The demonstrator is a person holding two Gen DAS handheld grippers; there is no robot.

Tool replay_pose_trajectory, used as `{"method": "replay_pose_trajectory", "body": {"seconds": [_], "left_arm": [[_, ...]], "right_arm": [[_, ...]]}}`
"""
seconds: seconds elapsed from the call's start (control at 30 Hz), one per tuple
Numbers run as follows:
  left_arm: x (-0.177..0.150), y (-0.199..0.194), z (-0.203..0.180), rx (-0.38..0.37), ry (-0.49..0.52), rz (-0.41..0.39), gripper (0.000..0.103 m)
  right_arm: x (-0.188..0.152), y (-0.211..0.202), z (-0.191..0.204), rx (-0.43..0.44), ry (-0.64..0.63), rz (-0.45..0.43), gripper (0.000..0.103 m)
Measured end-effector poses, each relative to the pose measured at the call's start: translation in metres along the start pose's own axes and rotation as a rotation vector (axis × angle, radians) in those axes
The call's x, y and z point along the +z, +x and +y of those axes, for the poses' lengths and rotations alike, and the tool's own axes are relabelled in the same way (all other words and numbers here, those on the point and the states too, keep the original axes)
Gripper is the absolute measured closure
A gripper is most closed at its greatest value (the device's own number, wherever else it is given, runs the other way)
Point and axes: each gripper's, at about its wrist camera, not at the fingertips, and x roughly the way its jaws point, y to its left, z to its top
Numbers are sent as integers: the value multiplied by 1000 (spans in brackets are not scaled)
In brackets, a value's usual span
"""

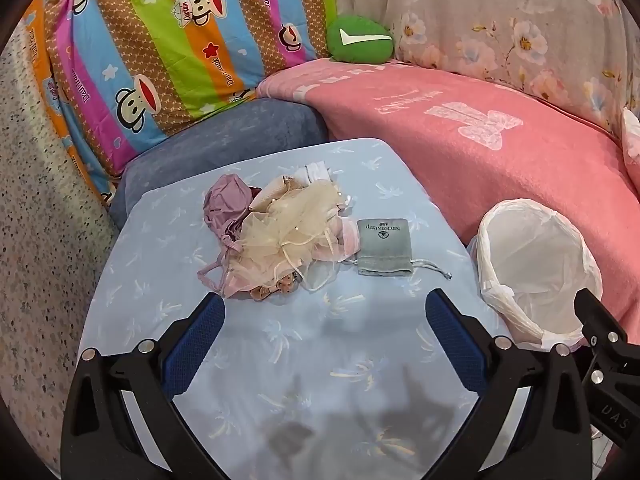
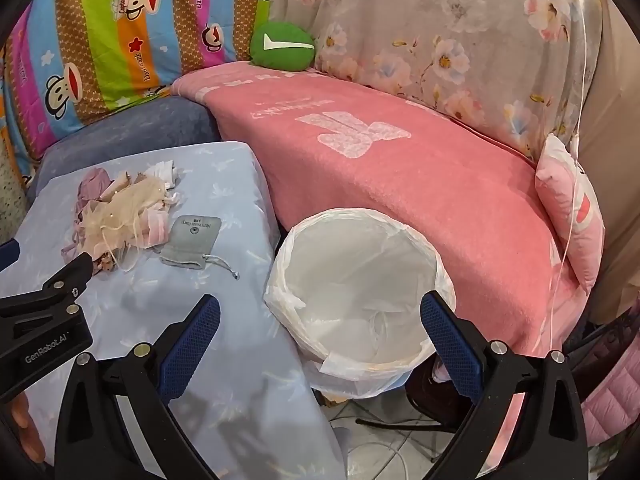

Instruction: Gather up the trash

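Observation:
A heap of trash, made of cream tulle, pink and mauve fabric scraps and ribbon, lies on the light blue table. A grey drawstring pouch lies just right of the heap. A bin with a white liner stands off the table's right edge, and nothing shows inside it. My left gripper hovers open, nearer than the heap. My right gripper hangs open over the bin's near rim. Nothing is between either pair of fingers.
A pink blanket covers the sofa behind the table and bin. A green cushion, a striped cartoon quilt and a floral cloth lie further back. A pink pillow sits at the right. Tiled floor shows below the bin.

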Motion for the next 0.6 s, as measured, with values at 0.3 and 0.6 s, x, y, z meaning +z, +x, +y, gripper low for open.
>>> {"method": "replay_pose_trajectory", "body": {"seconds": [0.3, 0.6], "left_arm": [[-2, -3, 0, -2, -5, -10, 7], [-1, -3, 0, -4, -7, -10, 7]], "right_arm": [[3, -3, -2, -3, 0, -5, 6], [9, -7, -6, -9, 1, -12, 6]]}}
